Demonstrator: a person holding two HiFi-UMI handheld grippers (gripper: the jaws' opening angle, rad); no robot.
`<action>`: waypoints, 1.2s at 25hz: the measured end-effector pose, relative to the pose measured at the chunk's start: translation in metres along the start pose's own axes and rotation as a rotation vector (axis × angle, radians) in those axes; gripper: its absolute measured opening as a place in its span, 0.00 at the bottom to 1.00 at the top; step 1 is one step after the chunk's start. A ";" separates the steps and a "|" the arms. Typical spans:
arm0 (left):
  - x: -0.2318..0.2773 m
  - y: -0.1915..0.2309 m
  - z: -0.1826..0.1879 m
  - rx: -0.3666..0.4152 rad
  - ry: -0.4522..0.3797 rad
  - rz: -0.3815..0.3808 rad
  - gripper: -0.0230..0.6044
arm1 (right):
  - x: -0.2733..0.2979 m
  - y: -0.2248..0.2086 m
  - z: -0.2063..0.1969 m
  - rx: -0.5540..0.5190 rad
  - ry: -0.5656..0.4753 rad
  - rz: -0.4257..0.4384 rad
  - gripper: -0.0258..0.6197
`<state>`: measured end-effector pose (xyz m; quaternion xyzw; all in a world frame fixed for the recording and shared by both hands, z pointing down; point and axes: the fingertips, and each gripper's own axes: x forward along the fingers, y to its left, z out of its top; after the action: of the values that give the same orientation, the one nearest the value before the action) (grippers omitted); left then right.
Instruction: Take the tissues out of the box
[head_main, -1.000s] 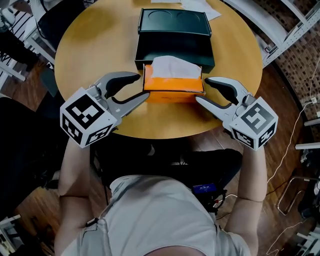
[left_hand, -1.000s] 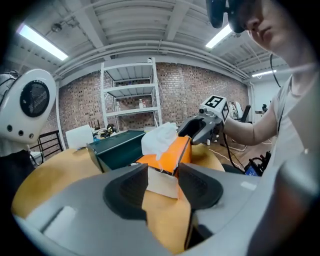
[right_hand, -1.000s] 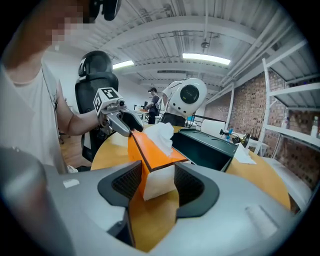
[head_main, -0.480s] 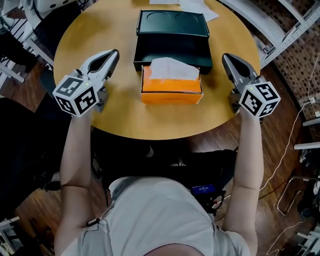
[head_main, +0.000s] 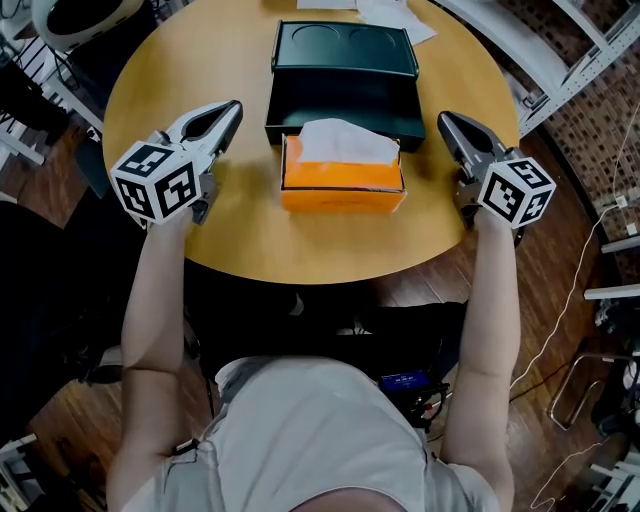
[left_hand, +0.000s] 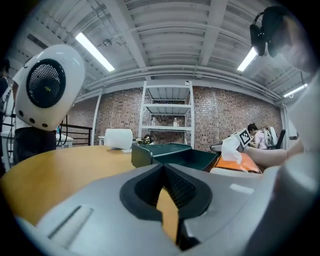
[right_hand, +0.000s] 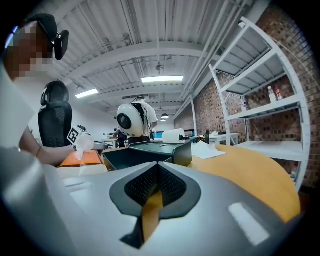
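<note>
An orange tissue box (head_main: 343, 179) sits near the front of the round wooden table (head_main: 240, 230), with a white tissue (head_main: 345, 140) sticking up from its top. My left gripper (head_main: 232, 110) rests on the table to the left of the box, jaws shut with nothing between them. To the right of the box, my right gripper (head_main: 447, 122) is also shut and empty. Both are clear of the box. The box also shows at the right edge of the left gripper view (left_hand: 239, 163) and at the left of the right gripper view (right_hand: 80, 158).
A dark green tray (head_main: 345, 65) stands right behind the tissue box. White papers (head_main: 395, 15) lie at the table's far edge. A white metal shelf (head_main: 575, 60) stands to the right, and a white rounded device (left_hand: 47, 87) is off the table's left side.
Both grippers closed and swung outward from the box's front corners to the table at either side of it. Over the last half second they barely moved.
</note>
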<state>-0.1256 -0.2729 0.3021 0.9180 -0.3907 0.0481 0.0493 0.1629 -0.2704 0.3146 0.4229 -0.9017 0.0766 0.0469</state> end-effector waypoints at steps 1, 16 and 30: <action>0.000 0.000 0.000 -0.001 0.002 0.003 0.04 | 0.000 0.000 0.000 -0.001 -0.001 0.000 0.04; 0.000 0.000 -0.001 -0.002 0.005 0.000 0.04 | -0.001 0.001 -0.001 0.001 0.003 0.000 0.04; 0.001 0.000 -0.001 -0.002 0.009 -0.002 0.04 | -0.001 0.000 -0.001 0.001 0.005 0.002 0.04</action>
<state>-0.1247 -0.2731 0.3035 0.9181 -0.3895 0.0518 0.0518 0.1634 -0.2698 0.3158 0.4220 -0.9019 0.0783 0.0487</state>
